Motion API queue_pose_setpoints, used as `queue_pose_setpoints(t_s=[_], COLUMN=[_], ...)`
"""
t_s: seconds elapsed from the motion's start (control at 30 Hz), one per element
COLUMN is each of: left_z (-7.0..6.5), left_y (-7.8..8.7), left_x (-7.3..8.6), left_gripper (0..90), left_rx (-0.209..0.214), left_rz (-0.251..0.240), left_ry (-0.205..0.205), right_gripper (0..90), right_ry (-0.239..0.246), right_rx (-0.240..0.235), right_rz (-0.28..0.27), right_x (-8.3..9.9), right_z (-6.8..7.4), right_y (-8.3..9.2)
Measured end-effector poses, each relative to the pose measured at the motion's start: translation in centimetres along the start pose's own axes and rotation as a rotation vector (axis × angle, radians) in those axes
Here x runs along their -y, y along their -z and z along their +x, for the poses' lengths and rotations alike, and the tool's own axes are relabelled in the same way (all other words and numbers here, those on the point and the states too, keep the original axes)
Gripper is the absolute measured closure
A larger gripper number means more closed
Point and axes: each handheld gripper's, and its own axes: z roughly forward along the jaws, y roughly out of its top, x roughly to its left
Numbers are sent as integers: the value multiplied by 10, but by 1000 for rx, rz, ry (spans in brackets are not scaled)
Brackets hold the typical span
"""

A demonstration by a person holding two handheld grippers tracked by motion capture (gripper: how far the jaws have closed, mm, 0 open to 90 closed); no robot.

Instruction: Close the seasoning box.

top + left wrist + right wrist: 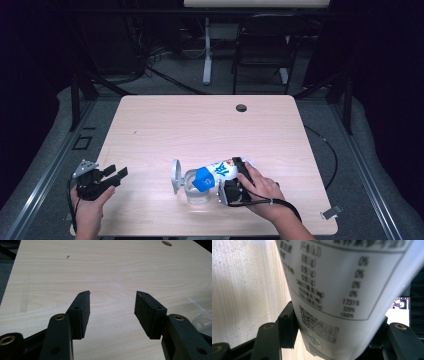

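Looking down from the high view, we see the right gripper clamped around a white bottle with a blue band near its neck. The bottle is tilted, almost lying, with its mouth pointing left and down over a clear glass cup that stands on the wooden table. We cannot tell if the bottle touches the rim of the cup. Just left of the cup there is a grey round lid standing on its edge.

In the right gripper view, the bottle sits between the two black jaws, which are spread wide and press on its sides; the printed label with a table of numbers and a small code faces the camera.

The left gripper rests near the front left corner of the table, well apart from the bottle. In the left gripper view its jaws stand wide apart with nothing between them, only bare wood, and the edge of the clear cup appears at the right border.
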Motion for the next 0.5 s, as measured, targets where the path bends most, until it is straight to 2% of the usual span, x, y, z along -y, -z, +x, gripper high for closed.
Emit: queue_pose_setpoints(t_s=[0.5], left_z=[0], left_y=[0], left_x=[0], left_gripper=[469], left_rx=[0], left_rz=[-1], left_ry=[0], right_gripper=[398], right_ry=[28], right_rx=[6], right_rz=[5], right_x=[-1], right_z=[-2], right_y=[1])
